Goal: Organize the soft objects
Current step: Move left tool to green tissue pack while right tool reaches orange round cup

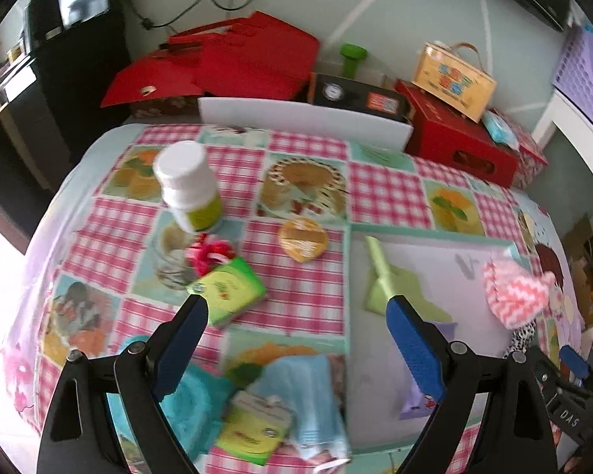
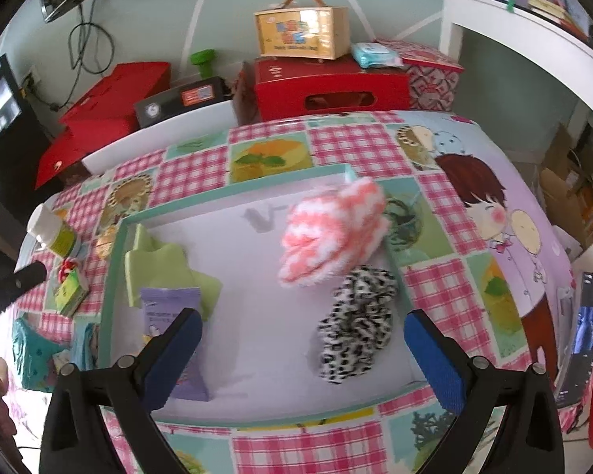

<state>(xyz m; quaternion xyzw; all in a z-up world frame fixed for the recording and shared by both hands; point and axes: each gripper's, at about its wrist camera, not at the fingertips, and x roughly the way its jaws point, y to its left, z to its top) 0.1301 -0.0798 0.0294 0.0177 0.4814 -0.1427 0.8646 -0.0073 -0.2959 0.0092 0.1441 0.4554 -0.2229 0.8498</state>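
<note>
The left tool [image 1: 298, 304] hangs released over the desk, its blue pads spread wide with nothing between them. Below and near it lie a light blue towel [image 1: 316, 399], a teal cloth [image 1: 193, 399] and a green-and-yellow packet [image 1: 253, 430]. Farther off on the checked tablecloth [image 1: 308, 276] stand a white-capped bottle [image 1: 187, 185], a red-and-white scrunchie [image 1: 207, 254], a small green box [image 1: 233, 288] and a round orange disc [image 1: 302, 239].

The right tool [image 2: 302, 331] is likewise released and empty, poised above a shallow tray [image 2: 253, 410] with a teal rim. Inside the tray, a pink-and-white fluffy cloth [image 2: 332, 233] sits at the far right, touching a black-and-white spotted scrunchie [image 2: 355, 324] just nearer. At the tray's left, a folded light green cloth [image 2: 158, 268] lies partly under a purple packet [image 2: 178, 316], which the left finger of the right tool partly covers.

Beyond the desk's far edge stand red boxes [image 2: 328, 83] and a yellow case with a handle [image 2: 302, 33].
</note>
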